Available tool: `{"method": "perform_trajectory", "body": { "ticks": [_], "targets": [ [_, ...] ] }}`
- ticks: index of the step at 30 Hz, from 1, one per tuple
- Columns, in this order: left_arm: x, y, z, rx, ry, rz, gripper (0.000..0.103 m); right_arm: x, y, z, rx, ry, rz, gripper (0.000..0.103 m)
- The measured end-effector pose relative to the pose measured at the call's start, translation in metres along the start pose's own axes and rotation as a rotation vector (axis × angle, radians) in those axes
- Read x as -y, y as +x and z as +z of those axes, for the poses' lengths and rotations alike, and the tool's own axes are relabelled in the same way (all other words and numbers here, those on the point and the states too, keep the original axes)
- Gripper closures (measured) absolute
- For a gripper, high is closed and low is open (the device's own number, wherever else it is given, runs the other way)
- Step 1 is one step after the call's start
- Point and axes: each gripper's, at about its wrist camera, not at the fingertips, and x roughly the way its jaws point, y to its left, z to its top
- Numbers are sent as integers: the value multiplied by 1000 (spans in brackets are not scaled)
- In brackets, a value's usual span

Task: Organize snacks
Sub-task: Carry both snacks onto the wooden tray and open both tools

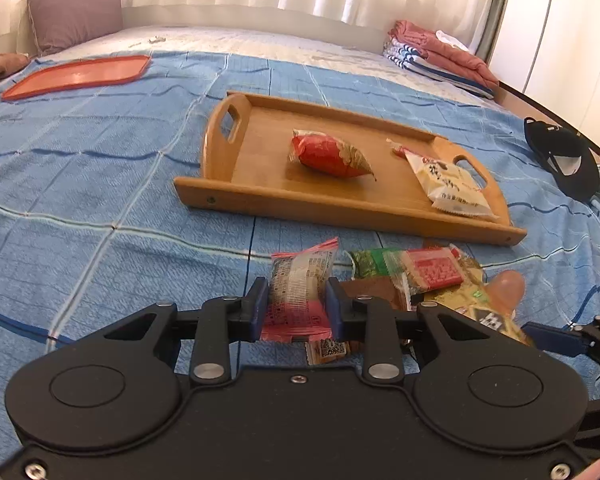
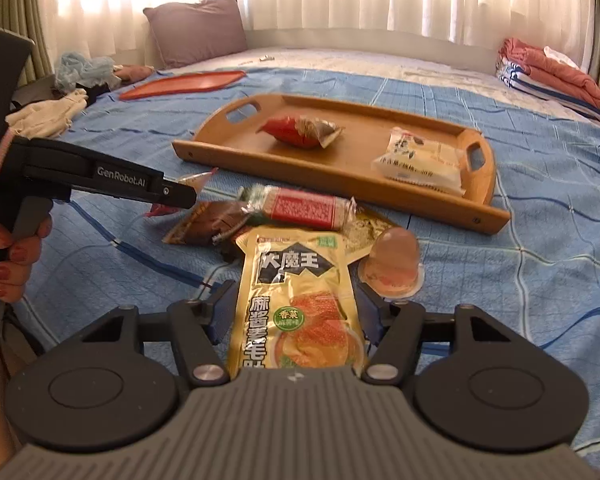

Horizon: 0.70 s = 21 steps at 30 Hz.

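Observation:
My left gripper is shut on a pink-and-white snack packet, just above the blue bedspread. My right gripper has its jaws around a yellow snack pouch and grips it. A wooden tray lies beyond; in it are a red snack bag and a white packet. The tray also shows in the right wrist view. A pile of loose snacks lies in front of the tray: a red-and-green bar, a brown packet and a jelly cup.
An orange lid lies at the far left of the bed. A purple pillow stands at the back. Folded towels sit at the back right. A black cap lies right. Loose clothes lie far left.

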Motion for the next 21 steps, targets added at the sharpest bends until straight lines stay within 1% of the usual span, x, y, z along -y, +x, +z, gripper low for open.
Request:
{"method": "perform_trajectory", "body": {
  "ticks": [5, 9, 13, 16, 21],
  "targets": [
    [-1, -14, 12, 27, -7, 4, 74, 7, -19, 17, 39, 22, 6, 38],
    [0, -21, 31, 43, -9, 5, 74, 18, -29, 36, 68, 54, 1, 38],
    [-1, -25, 57, 65, -14, -13, 74, 36, -33, 61, 101, 92, -30, 38],
    [1, -23, 78, 73, -10, -12, 74, 50, -33, 82, 121, 107, -61, 38],
    [7, -7, 114, 68, -18, -1, 74, 75, -21, 119, 129, 142, -97, 38]
  ]
}}
